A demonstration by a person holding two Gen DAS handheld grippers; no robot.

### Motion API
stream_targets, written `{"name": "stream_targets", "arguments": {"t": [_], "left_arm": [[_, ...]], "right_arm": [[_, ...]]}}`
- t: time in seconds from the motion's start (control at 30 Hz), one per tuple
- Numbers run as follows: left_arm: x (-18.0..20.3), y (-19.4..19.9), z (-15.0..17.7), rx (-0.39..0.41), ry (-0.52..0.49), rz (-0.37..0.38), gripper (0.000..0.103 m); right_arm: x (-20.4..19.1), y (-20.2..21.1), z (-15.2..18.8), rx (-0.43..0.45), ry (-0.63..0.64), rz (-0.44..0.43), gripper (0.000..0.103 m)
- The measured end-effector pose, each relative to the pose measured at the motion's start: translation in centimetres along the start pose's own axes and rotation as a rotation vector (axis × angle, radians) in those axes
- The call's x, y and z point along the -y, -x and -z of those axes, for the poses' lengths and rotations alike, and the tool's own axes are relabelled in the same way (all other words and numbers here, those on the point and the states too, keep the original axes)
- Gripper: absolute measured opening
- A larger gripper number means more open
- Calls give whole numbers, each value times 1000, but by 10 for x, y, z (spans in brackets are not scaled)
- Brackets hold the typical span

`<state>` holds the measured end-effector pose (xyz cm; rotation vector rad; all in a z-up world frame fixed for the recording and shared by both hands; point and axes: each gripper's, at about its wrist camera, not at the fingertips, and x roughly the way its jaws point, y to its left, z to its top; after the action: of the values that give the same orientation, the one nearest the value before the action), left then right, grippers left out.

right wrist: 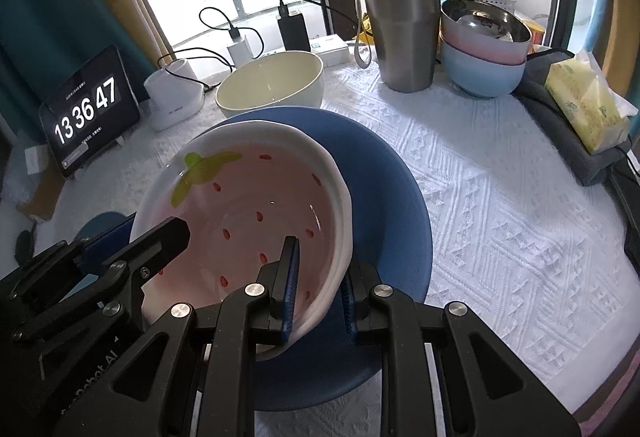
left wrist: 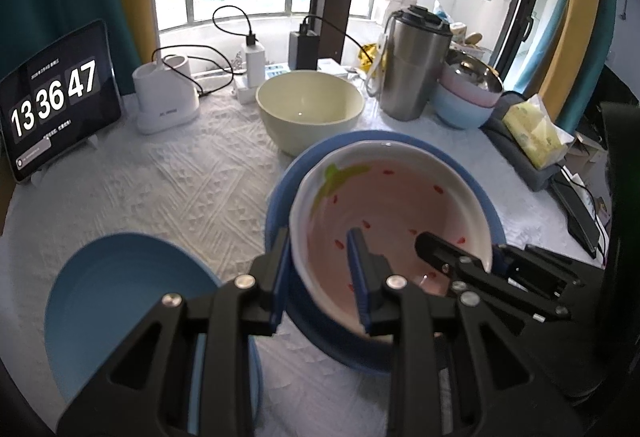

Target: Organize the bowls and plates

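Observation:
A white and pink strawberry bowl [left wrist: 400, 205] [right wrist: 256, 205] sits over a dark blue plate [left wrist: 280, 197] [right wrist: 384, 173] on the white cloth. My left gripper [left wrist: 320, 277] straddles the bowl's left rim, one finger inside and one outside, with a gap showing at the rim. My right gripper [right wrist: 320, 289] straddles the bowl's right rim the same way. A light blue plate [left wrist: 120, 301] lies at the lower left. A cream bowl [left wrist: 310, 105] [right wrist: 272, 83] stands behind. Stacked blue, pink and steel bowls [left wrist: 466, 97] [right wrist: 484, 49] stand at the back right.
A steel tumbler [left wrist: 414, 65] [right wrist: 402, 25], a tablet clock [left wrist: 56, 97] [right wrist: 90, 113], a white charger base [left wrist: 166, 97], cabled power banks [left wrist: 304, 47] and a tissue pack [left wrist: 534, 133] [right wrist: 588, 105] ring the table's [right wrist: 500, 197] back and right edges.

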<state>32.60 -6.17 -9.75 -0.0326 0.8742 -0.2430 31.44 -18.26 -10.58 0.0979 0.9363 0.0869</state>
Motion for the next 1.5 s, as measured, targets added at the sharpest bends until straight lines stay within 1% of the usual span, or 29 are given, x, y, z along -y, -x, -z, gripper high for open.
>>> {"name": "stream_targets", "arguments": {"t": [0.33, 0.5, 0.57, 0.63, 0.7, 1.03, 1.5], "left_arm": [[-4, -2, -3, -17, 27, 13, 30], [-6, -2, -4, -19, 42, 20, 30], [-5, 3, -5, 5, 37, 5, 32], [-6, 11, -8, 32, 43, -5, 35], [-6, 16, -11, 48, 44, -9, 38], [-2, 28, -10, 65, 34, -17, 38], [8, 59, -10, 115, 13, -22, 39]], "right_arm": [[0, -1, -3, -6, -11, 5, 22], [4, -1, -6, -10, -33, -21, 28], [5, 1, -7, 3, -34, -14, 33], [7, 7, -8, 33, -34, -25, 38], [7, 12, -10, 52, -34, -24, 40], [7, 22, -9, 64, -30, -33, 40], [8, 52, -8, 114, -36, -41, 40]]}}
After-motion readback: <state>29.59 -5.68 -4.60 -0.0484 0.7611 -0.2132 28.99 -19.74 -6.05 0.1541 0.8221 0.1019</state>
